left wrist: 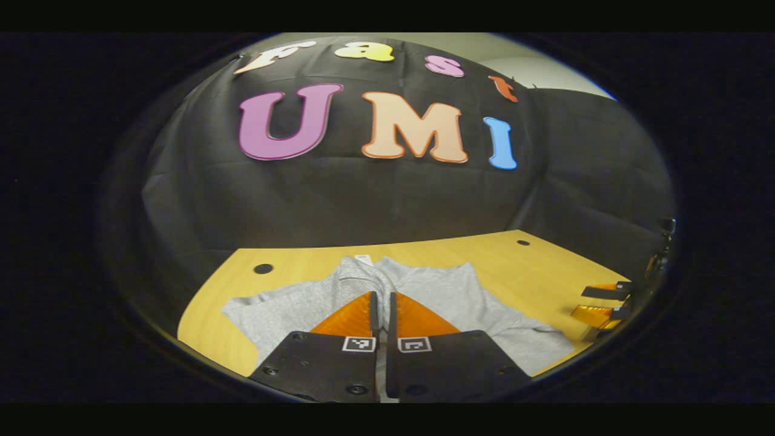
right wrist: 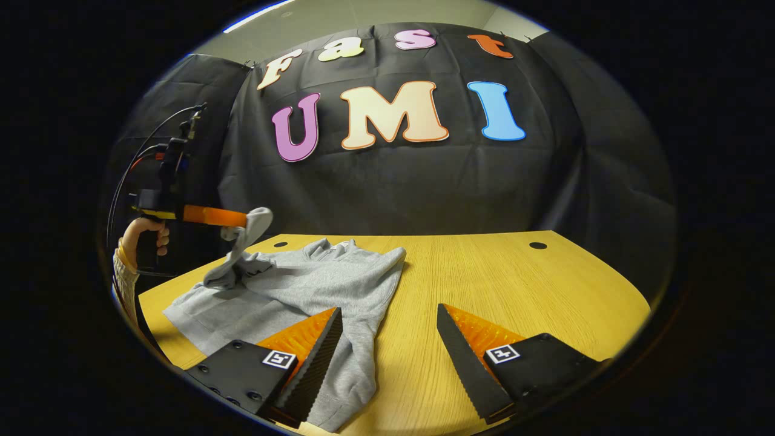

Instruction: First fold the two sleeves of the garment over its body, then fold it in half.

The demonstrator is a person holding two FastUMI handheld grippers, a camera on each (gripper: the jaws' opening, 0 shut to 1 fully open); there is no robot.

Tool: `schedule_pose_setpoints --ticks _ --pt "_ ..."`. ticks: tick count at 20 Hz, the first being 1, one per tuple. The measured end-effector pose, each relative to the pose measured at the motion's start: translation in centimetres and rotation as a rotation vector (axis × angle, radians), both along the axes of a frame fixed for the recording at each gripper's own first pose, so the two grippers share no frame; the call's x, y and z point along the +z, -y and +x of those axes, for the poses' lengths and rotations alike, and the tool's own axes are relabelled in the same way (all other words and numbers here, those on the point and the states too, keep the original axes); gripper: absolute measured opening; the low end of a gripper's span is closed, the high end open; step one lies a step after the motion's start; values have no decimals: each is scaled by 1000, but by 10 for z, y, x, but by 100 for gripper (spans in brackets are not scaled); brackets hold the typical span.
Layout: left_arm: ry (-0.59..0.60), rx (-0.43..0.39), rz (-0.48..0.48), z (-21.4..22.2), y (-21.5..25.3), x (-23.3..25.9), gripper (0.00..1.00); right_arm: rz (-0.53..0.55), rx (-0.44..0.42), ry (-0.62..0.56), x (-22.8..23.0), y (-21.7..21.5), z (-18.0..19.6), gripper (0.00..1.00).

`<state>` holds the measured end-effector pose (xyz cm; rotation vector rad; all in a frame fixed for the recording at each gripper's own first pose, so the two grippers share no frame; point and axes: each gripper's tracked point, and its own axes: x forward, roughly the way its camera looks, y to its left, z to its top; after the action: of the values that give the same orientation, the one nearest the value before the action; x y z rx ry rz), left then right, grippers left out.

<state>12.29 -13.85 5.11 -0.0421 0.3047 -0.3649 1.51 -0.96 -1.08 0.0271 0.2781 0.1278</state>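
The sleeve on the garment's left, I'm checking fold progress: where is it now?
In the right gripper view, the sleeve hangs lifted above the table at far left, pinched by the left hand-held gripper, over the grey garment.

Garment [right wrist: 315, 284] lies spread on the table [right wrist: 514, 284], toward its left half in the right gripper view, collar end toward the booth wall. Left gripper [right wrist: 242, 219], above the garment's left edge, holds one sleeve [right wrist: 242, 248] lifted off the body. Right gripper [right wrist: 387, 318] sits near the front edge, fingers apart over bare tabletop just right of the garment.
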Motion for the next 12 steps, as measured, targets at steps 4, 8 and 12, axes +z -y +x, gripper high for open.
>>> schedule_pose_setpoints --ticks 4,8,12 --pt "-20 -104 -29 14 67 -4 0 -2 5 -3 0 0 0 97" --pt "-61 -153 -18 30 119 -24 1 0 4 -2 1 0 1 98" --pt "-124 -141 0 39 139 -56 0 -2 5 -9 -1 1 -1 97"
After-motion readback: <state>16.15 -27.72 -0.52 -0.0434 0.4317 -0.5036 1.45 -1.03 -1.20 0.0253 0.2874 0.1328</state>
